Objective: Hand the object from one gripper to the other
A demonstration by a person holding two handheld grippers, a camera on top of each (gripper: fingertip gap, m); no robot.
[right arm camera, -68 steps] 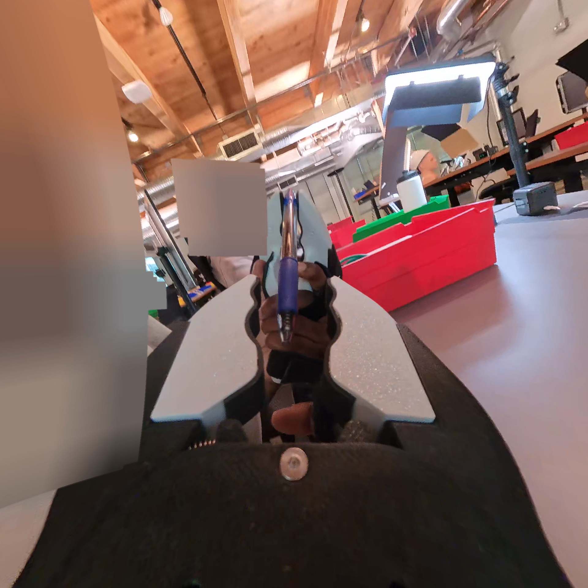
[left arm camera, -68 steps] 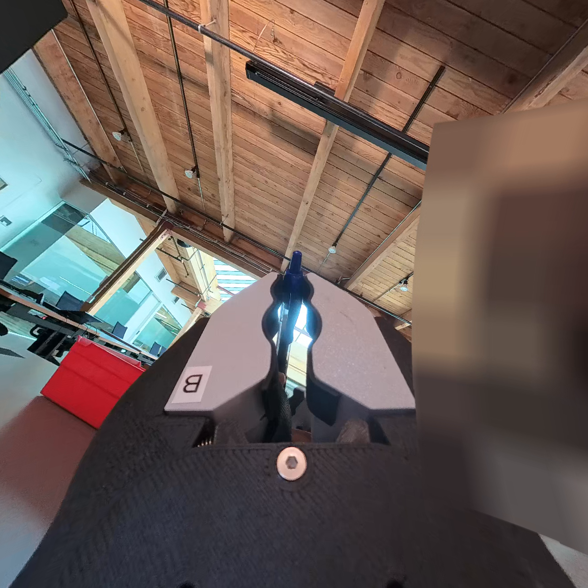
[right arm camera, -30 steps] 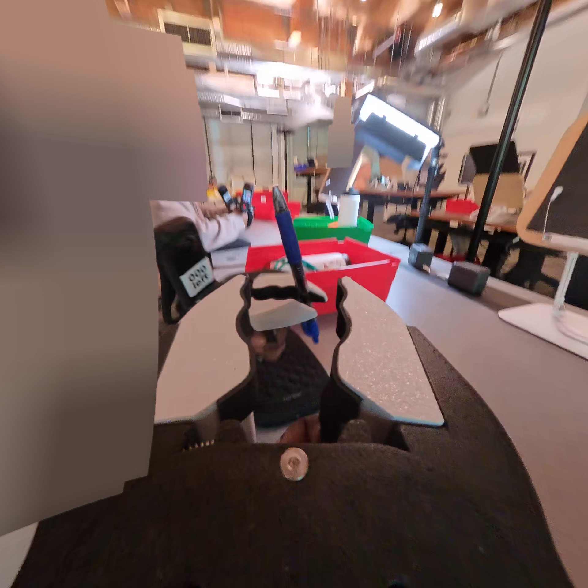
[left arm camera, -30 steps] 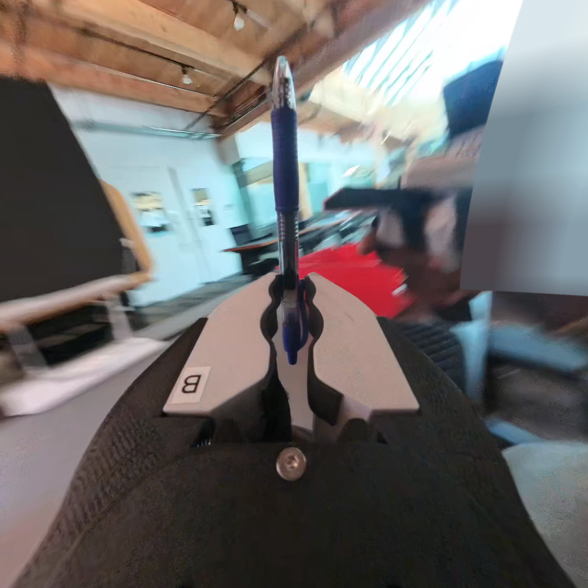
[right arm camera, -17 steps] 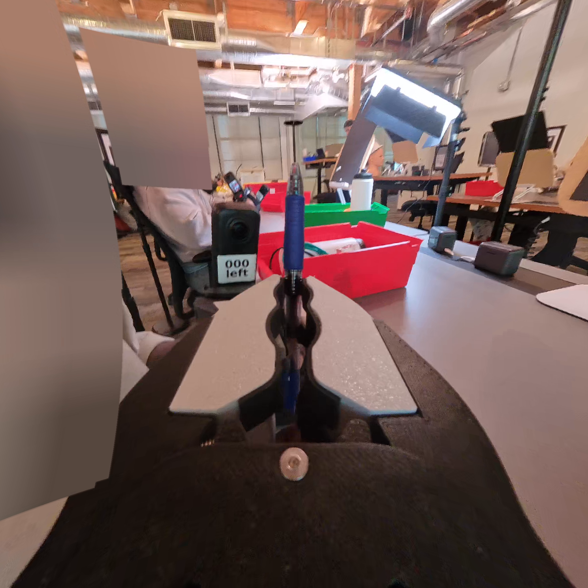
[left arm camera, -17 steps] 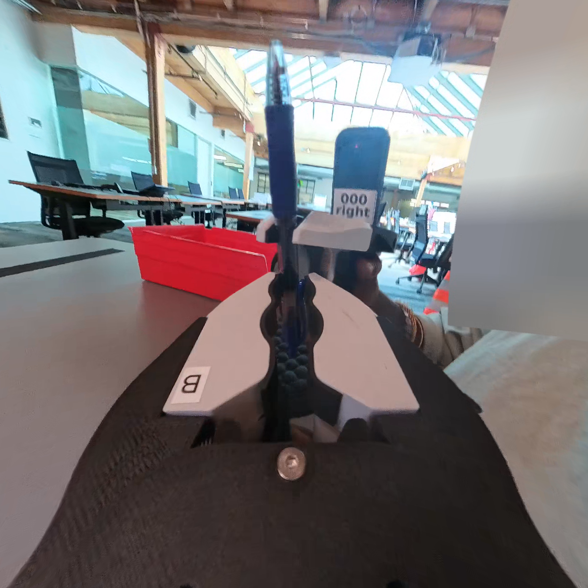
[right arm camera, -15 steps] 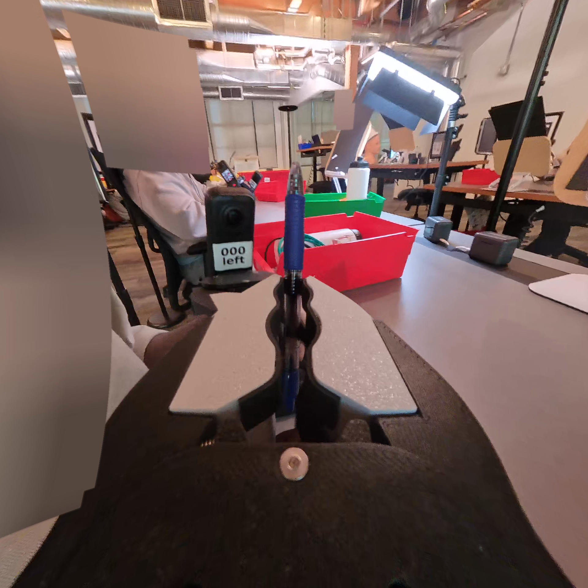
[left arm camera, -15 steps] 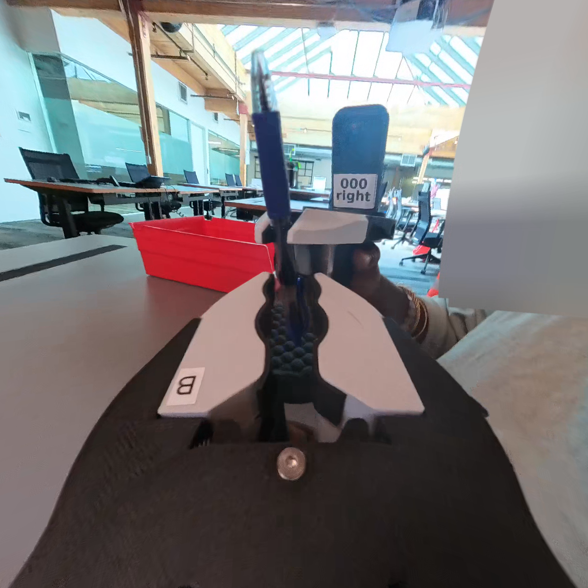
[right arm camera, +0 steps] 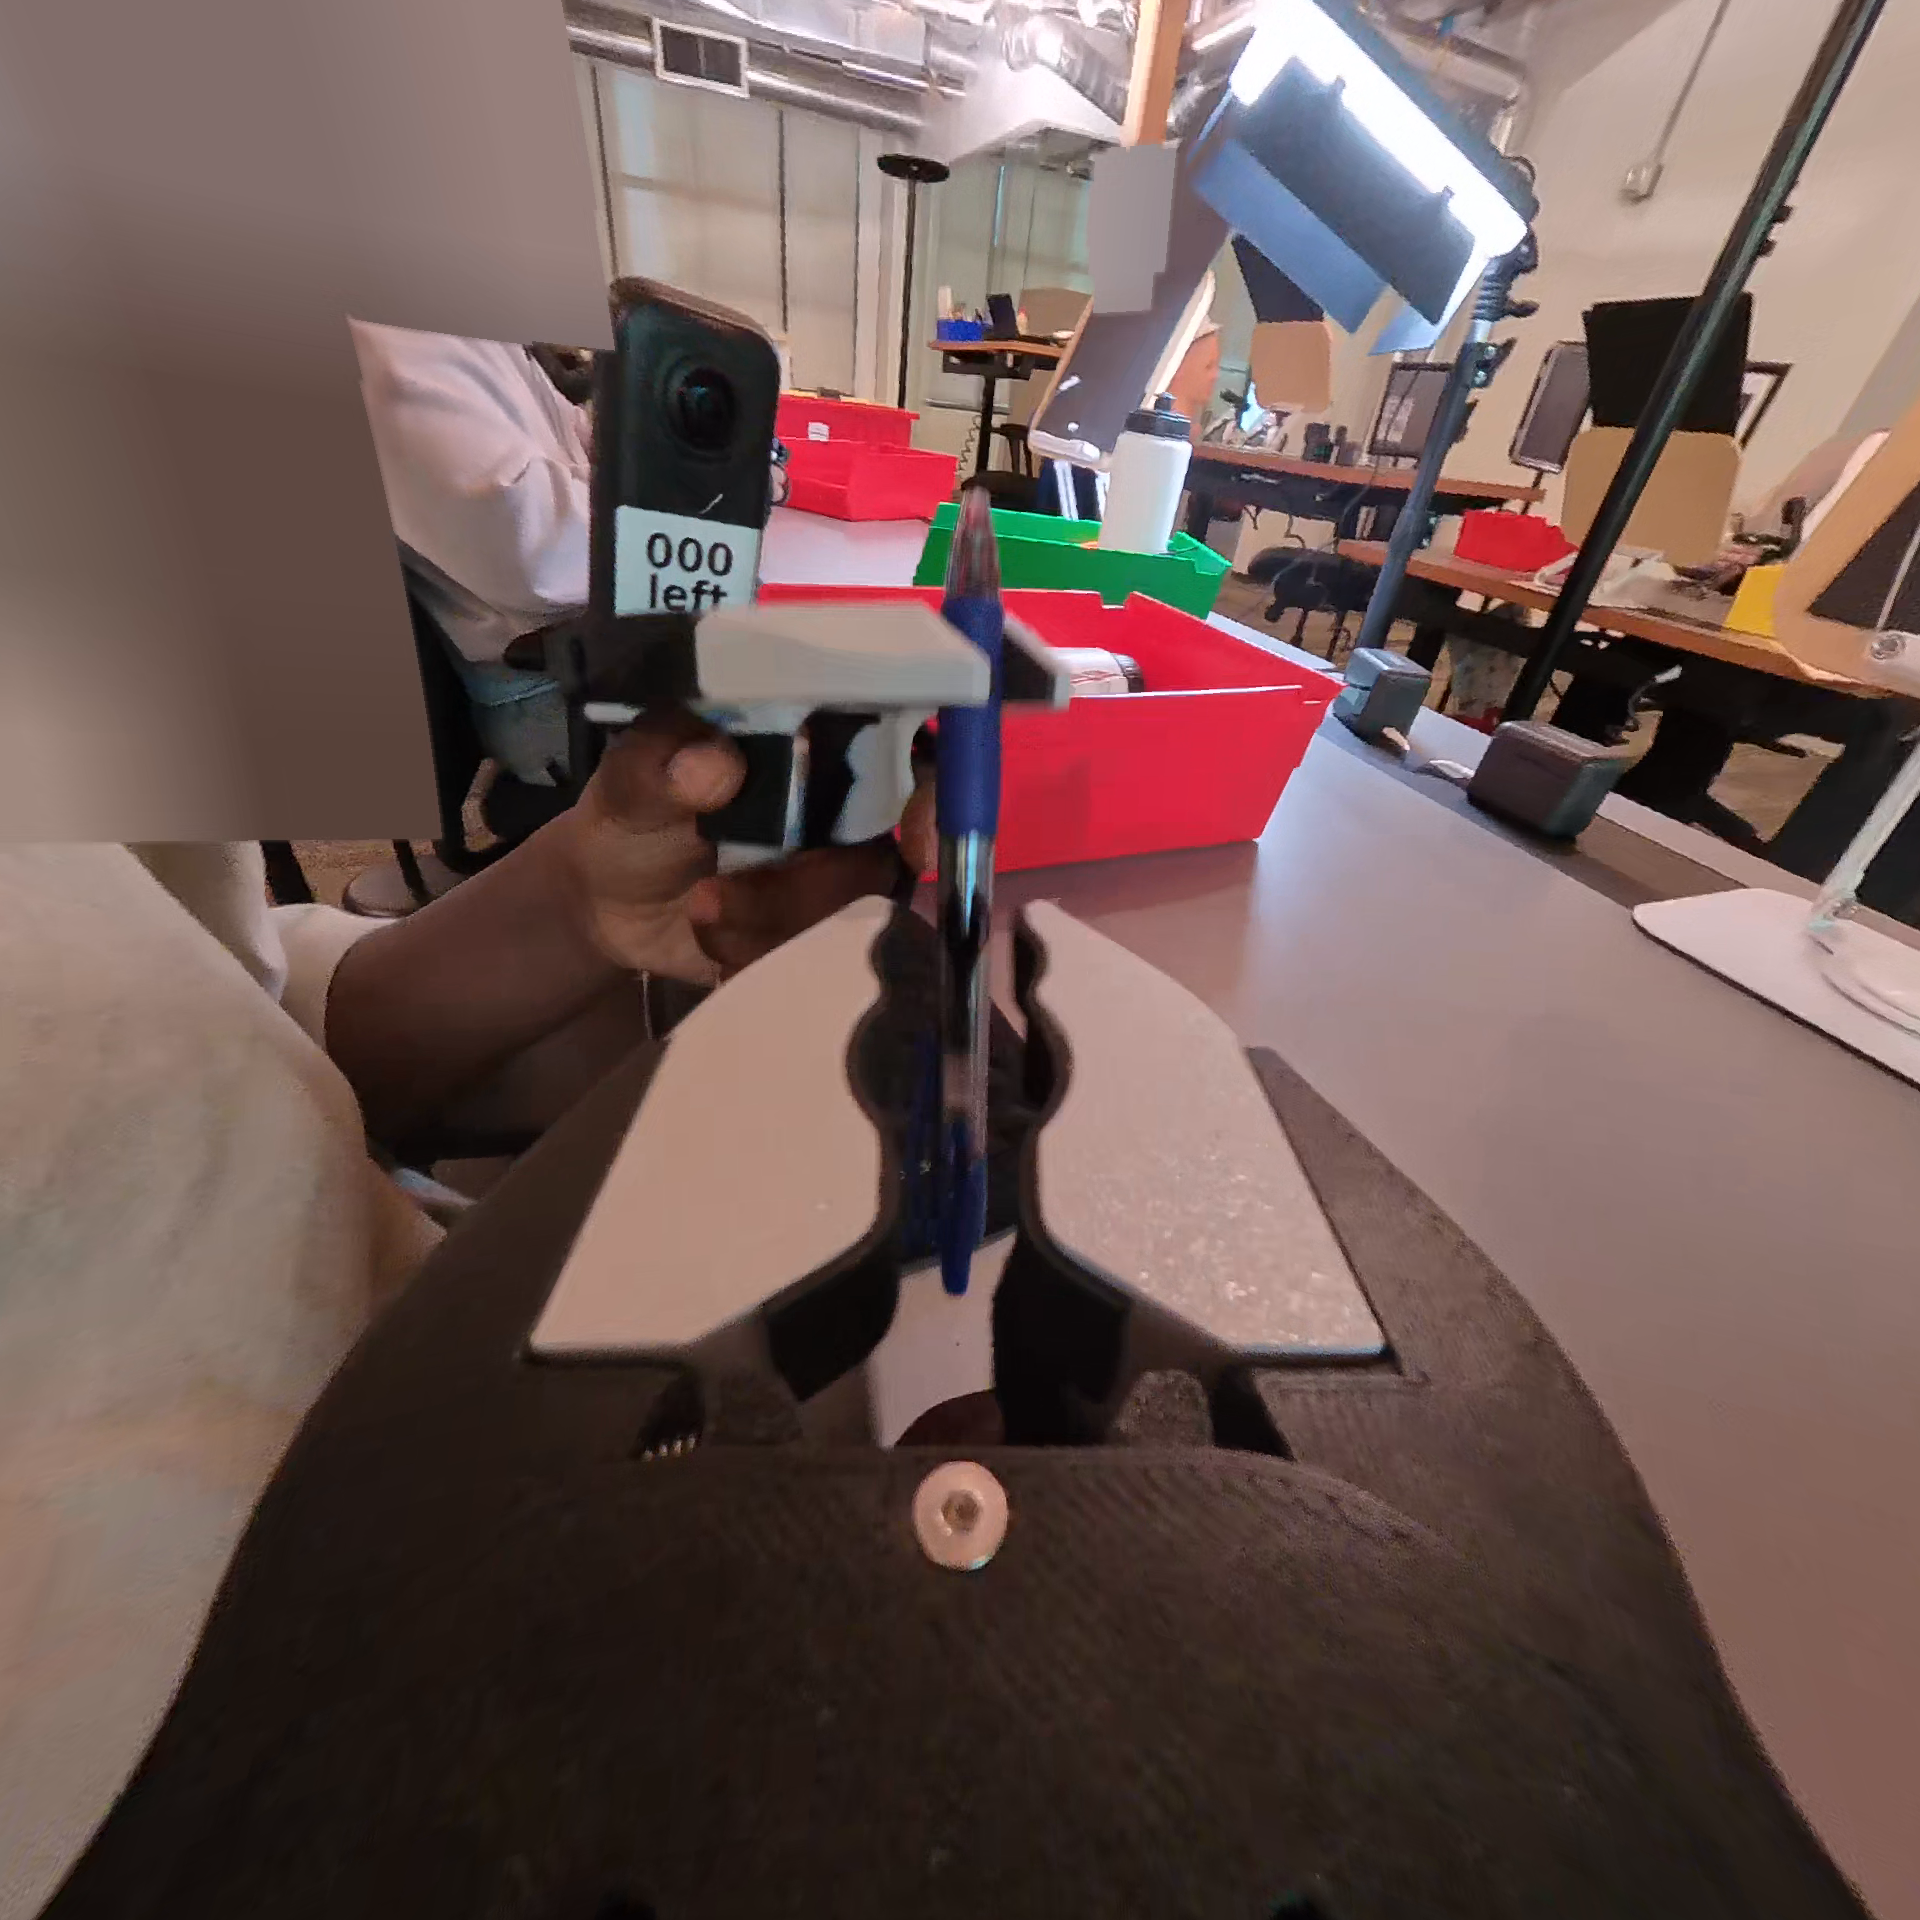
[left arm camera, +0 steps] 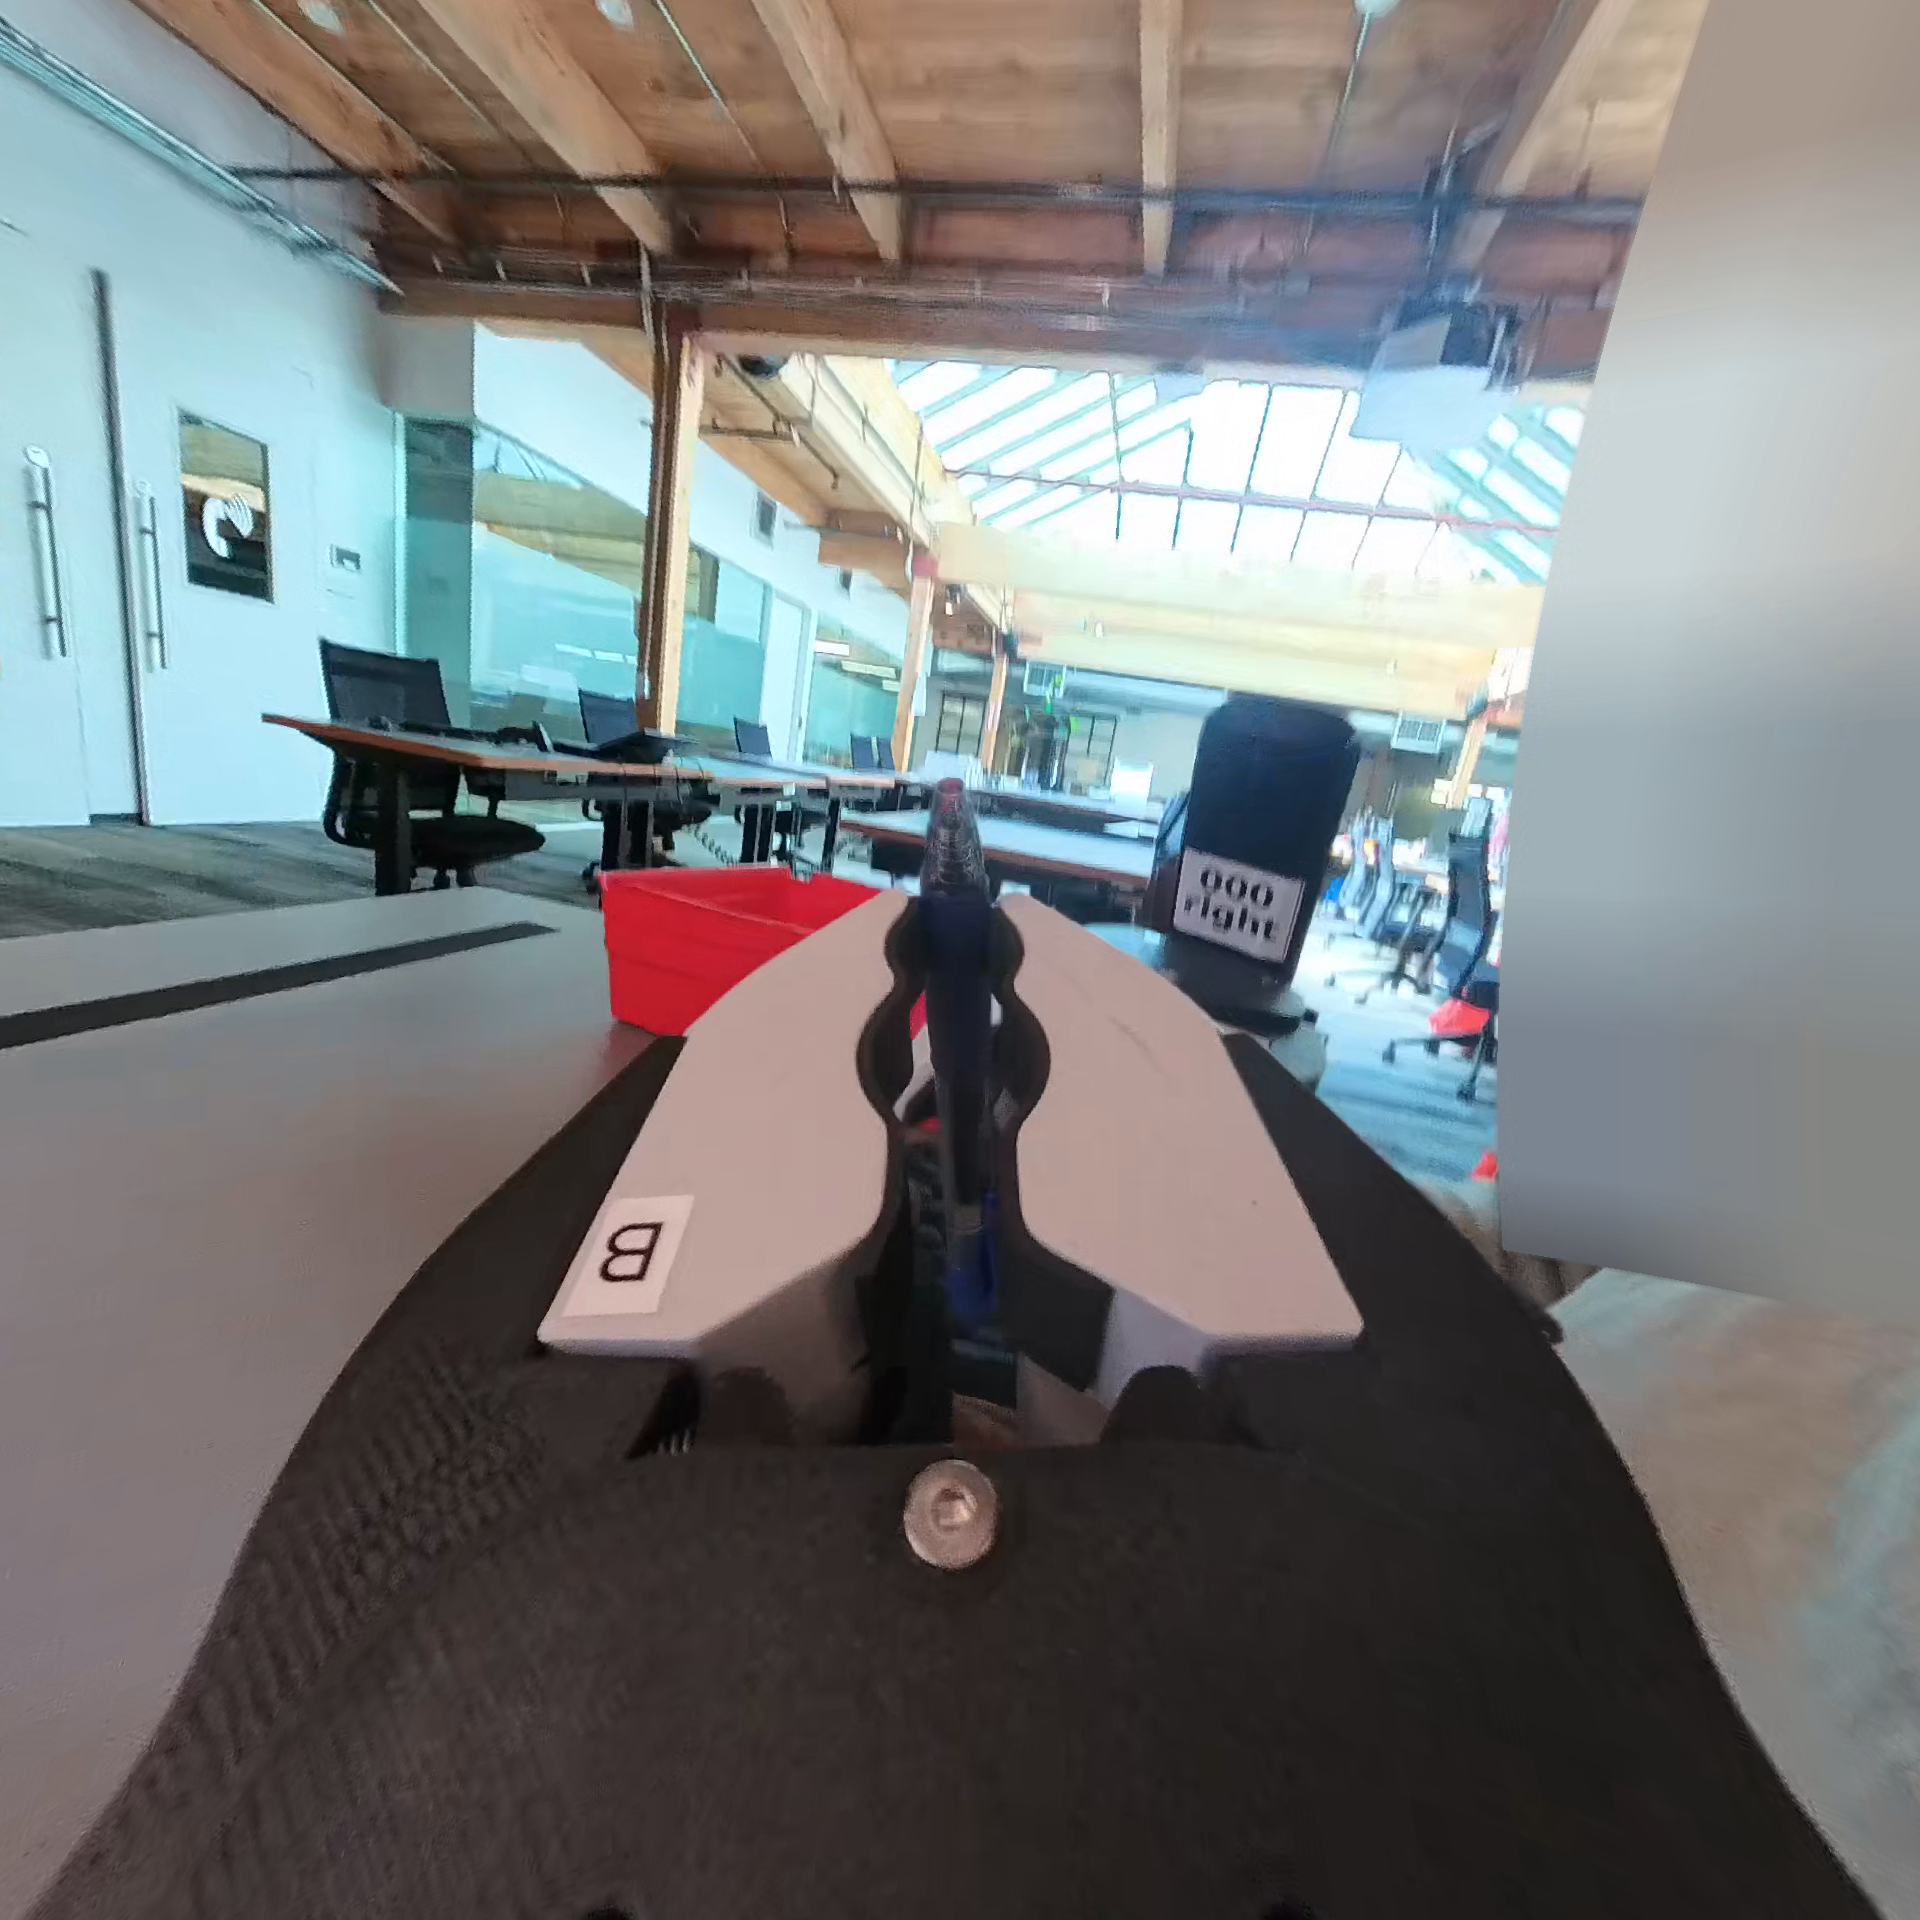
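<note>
Since half a second ago my right gripper (right arm camera: 951, 1081) has loosened, its jaws now apart around the pen (right arm camera: 966, 727). My left gripper (left arm camera: 956, 1029), jaws clamped on the grip, holds it upright above the worktop (right arm camera: 1507, 1039), carrying it alone.

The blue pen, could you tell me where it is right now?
In the right wrist view the pen stands upright, gripped by the left gripper, its lower end between the right gripper's parted fingers, before a red bin.
</note>
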